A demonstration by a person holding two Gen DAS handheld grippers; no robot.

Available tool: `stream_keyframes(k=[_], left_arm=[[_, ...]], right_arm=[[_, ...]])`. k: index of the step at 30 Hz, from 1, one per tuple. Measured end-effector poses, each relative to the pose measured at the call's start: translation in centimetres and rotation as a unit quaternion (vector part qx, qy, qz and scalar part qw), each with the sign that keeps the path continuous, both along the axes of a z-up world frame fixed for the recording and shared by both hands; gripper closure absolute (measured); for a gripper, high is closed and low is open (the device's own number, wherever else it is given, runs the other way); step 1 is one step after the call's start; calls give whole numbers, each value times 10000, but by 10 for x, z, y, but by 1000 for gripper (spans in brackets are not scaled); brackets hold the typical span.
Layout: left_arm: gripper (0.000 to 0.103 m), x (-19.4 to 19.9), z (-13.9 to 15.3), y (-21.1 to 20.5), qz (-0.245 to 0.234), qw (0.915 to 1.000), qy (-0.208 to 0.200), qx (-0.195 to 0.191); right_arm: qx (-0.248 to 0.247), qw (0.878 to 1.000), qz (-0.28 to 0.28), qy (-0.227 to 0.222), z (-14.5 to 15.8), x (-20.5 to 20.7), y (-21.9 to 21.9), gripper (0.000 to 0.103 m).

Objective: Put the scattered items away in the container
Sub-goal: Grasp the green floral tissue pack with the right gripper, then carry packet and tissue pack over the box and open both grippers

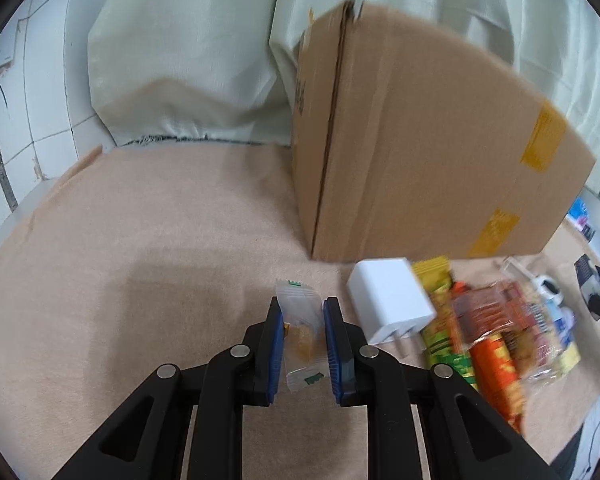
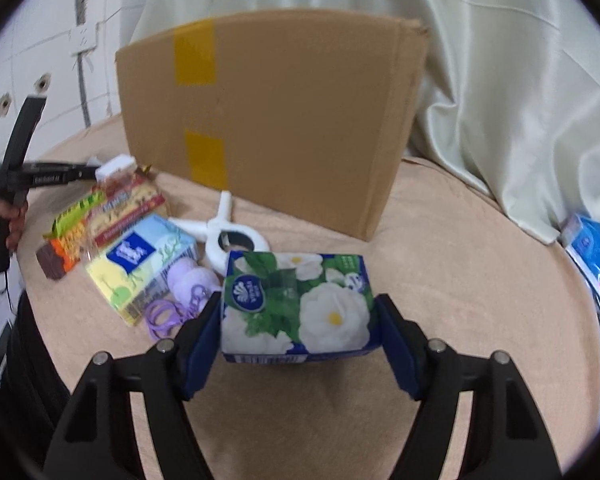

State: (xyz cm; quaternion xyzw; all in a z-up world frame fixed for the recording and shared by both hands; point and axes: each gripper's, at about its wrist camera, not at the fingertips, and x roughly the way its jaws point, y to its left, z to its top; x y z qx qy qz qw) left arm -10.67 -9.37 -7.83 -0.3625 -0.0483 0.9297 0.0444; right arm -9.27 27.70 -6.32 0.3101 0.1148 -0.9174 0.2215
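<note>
One cardboard box (image 2: 276, 120) stands on the beige cloth (image 2: 460, 280). In front of it, the left gripper (image 1: 302, 320) is clamped on one clear-wrapped candy (image 1: 302, 332). The right gripper (image 2: 300, 316) straddles one floral tissue pack (image 2: 298, 306) (jaws wide, pads not visibly pressing). Left of that box front: one white clamp (image 2: 230, 232), one pastel tissue pack (image 2: 140, 264).
</note>
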Motion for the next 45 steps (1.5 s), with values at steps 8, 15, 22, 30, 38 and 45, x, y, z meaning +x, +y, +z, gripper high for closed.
stream_keyframes(k=[8, 15, 22, 30, 38, 45], left_arm=[[83, 18, 44, 23, -244, 9983, 482, -197], [83, 30, 48, 40, -414, 9977, 531, -114], [83, 34, 44, 43, -477, 9976, 495, -109], [83, 35, 43, 44, -496, 9976, 475, -85], [83, 29, 105, 43, -571, 9938, 952, -116], [83, -11, 201, 57, -769, 9848, 1534, -283]], right_arm=[[-752, 9968, -162, 233, 42, 21, -11, 26], [-879, 9960, -76, -127, 27, 13, -35, 26], [-883, 9957, -65, -270, 19, 12, -41, 26], [-840, 9962, -130, -206, 26, 12, -42, 26], [-849, 9963, -116, 47, 64, 7, -46, 26], [-928, 9917, -69, 885, 163, -11, -50, 26]])
